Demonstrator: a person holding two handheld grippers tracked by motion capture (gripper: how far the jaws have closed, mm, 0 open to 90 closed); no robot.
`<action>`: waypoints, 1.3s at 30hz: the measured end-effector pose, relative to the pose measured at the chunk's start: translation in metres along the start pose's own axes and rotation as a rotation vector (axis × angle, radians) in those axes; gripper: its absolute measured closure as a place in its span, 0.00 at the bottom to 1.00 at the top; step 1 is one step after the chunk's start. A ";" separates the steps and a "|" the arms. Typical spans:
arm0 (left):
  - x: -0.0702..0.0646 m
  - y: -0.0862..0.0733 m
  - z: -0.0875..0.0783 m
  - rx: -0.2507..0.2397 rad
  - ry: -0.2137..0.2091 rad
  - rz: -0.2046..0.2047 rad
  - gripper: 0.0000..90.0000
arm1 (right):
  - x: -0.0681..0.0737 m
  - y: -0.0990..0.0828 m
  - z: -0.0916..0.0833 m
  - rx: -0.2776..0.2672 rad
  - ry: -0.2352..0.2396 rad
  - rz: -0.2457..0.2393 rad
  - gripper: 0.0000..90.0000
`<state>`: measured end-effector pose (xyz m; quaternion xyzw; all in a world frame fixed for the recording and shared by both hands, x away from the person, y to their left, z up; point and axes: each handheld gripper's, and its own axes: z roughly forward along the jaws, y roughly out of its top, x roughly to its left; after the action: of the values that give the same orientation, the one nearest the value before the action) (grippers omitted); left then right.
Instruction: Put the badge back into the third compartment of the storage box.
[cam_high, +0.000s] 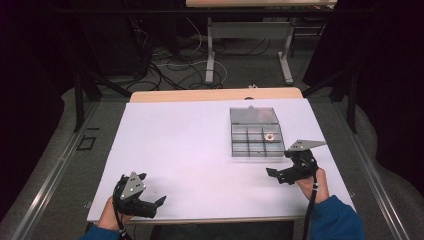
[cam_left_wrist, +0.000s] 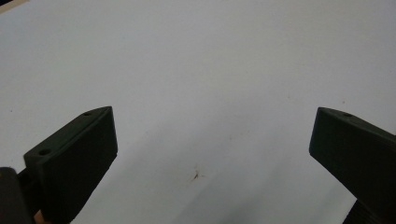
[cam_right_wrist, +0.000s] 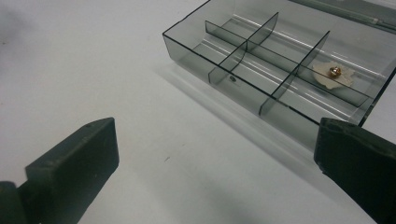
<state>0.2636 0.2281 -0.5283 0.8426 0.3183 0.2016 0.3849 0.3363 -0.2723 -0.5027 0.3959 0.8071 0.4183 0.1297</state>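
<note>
Nearest the person, at the front edge of the white rectangular table top (cam_high: 190, 150), the left gripper (cam_high: 159, 201) sits low over the surface in a hand with a blue sleeve. In the left gripper view its two black jaws stand spread wide with bare white table between them, and a small dark scuff mark (cam_left_wrist: 195, 175) lies on the surface in the gap.

Further in and to the right, the right gripper (cam_high: 270, 172) is held in the other hand just in front of the box, its jaws pointing leftward across the table. In the right gripper view its jaws are spread wide as well, nothing between them, the right-hand jaw close to the near corner of the box without clearly touching it.

Beyond it lies the smoke-grey transparent plastic compartment box (cam_high: 240, 148), flat on the table with its hinged lid (cam_high: 252, 116) laid open behind it. In one compartment on the box's right side rests a small pale disc with a brass-coloured piece at its centre (cam_right_wrist: 332, 73); what it is exactly is hard to tell.

Past the table, black cables (cam_high: 170, 70) trail over the grey floor.
</note>
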 end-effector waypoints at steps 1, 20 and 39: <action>0.000 0.000 0.000 0.001 -0.001 0.002 0.01 | 0.000 -0.002 -0.001 -0.001 0.005 -0.007 0.00; 0.000 0.000 0.000 0.005 -0.002 0.004 0.01 | 0.021 -0.031 -0.013 0.000 0.013 -0.043 0.00; 0.001 0.000 -0.001 0.007 0.005 0.013 0.01 | 0.033 -0.050 -0.018 0.025 -0.004 -0.072 0.00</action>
<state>0.2638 0.2287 -0.5277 0.8455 0.3143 0.2049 0.3798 0.2782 -0.2746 -0.5261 0.3691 0.8257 0.4026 0.1411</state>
